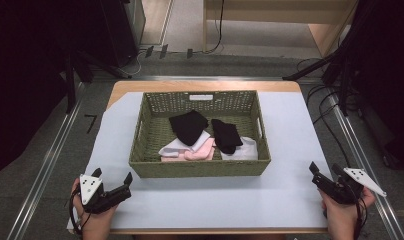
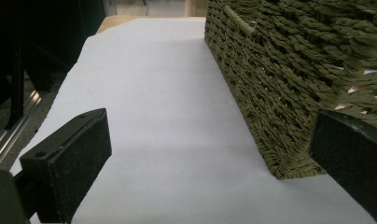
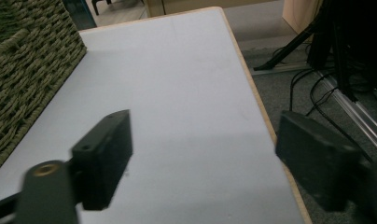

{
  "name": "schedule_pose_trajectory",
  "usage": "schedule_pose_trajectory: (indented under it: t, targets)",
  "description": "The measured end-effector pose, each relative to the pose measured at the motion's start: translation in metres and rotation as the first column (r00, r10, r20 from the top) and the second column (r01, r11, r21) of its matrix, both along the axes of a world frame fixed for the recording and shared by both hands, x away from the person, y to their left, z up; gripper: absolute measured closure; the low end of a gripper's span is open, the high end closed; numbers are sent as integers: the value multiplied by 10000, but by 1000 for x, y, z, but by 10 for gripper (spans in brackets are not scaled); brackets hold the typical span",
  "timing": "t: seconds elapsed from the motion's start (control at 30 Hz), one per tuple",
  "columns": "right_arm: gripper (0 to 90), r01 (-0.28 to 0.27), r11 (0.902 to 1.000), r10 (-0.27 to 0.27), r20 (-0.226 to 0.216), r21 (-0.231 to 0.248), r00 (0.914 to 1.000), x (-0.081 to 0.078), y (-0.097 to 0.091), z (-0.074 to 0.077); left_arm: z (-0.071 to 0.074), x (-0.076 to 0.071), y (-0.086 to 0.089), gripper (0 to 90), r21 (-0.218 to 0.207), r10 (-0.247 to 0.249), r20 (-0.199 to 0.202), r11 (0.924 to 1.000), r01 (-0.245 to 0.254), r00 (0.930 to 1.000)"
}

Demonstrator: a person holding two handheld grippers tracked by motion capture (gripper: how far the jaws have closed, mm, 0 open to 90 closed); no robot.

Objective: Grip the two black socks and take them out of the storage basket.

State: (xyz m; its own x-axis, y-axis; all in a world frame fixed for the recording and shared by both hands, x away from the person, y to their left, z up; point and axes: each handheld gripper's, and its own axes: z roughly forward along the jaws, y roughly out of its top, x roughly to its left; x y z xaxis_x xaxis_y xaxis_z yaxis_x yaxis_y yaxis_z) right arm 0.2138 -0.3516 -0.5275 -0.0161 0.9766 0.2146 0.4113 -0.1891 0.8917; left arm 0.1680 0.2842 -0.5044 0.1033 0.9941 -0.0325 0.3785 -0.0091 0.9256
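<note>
No legible text, label, brand, number or sign found in any view. The basket (image 1: 200, 169) carries a small pale tag (image 1: 201, 97) on its far wall in the high view; it reads as blank at this size, and any print on it cannot be made out. The worktop (image 1: 285, 195) cover bears no markings.

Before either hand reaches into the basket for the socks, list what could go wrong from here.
1. The black socks lie across the pink sock and white socks, so a grab may lift several at once.
2. The left hand-held gripper sits close to the basket corner; reaching in could snag or shove the woven wall.
3. The right hand-held gripper hovers near the table edge.
</note>
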Motion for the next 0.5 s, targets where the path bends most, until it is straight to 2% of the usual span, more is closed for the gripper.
schedule_pose_trajectory:
  t: [0.13,0.17,0.27,0.3,0.33,0.37,0.4,0.43,0.47,0.5]
  targets:
    - [257,-104,9999,103,-85,-137,9999,2,3,4,0,1,0,2,25,-55,-18,10000,55,10000]
    - [260,-184,9998,184,-73,-4,9998,2,5,6,0,1,0,2,23,-51,-24,10000,51,10000]
    - [290,-500,9985,492,318,244,9983,4,13,25,0,1,0,2,49,-87,-79,9999,87,9999]
    - [290,-500,9985,492,318,244,9983,4,13,25,0,1,0,2,62,-90,-77,9999,91,9999]
    - [307,-736,9970,719,651,240,9953,7,22,43,0,1,0,2,68,-105,-74,9999,105,9999]
    - [307,-736,9970,719,651,240,9953,7,22,43,0,1,0,2,77,-106,-98,9999,106,9999]
    - [314,-993,9950,983,909,70,9910,12,31,61,0,1,0,2,87,-105,-140,9999,106,9998]
    - [316,-1097,9939,1085,939,80,9897,14,36,70,0,1,0,3,73,-111,-126,9999,112,9999]
    - [316,-1097,9939,1085,939,80,9897,14,36,70,0,1,0,3,63,-118,-100,9999,119,9999]
    - [333,-1179,9930,1181,962,-76,9883,21,47,86,0,0,0,3,10,-126,-18,9999,126,9999]
